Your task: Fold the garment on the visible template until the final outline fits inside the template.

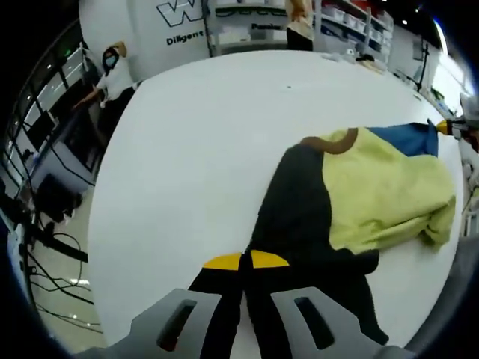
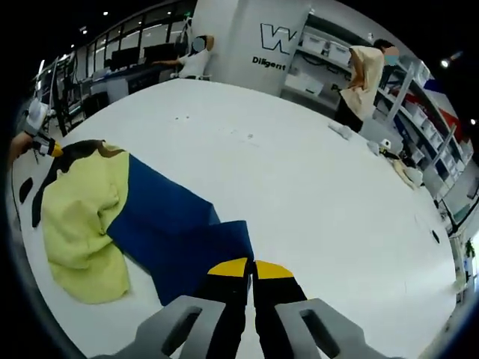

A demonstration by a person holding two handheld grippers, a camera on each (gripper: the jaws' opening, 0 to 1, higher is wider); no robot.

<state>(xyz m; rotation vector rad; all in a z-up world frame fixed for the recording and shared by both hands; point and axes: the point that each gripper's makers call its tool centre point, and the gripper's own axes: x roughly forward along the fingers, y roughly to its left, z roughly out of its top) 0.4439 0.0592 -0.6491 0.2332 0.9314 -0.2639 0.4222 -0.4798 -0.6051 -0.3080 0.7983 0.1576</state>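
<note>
Both grippers, left (image 1: 246, 260) and right (image 2: 250, 268), pinch the garment (image 1: 352, 194).

Garment (image 1: 352, 194) lies on the table (image 1: 209, 134), between both hand-held grippers

White tabletop (image 1: 209, 142), large and smooth, a few tiny dark specks on it. One garment (image 1: 352, 202) lies flat on it, yellow, dark and blue panels with a brown collar. Small pale items near the far edge in the right gripper view (image 2: 343, 131), possibly cloth scraps, too small to tell.
</note>
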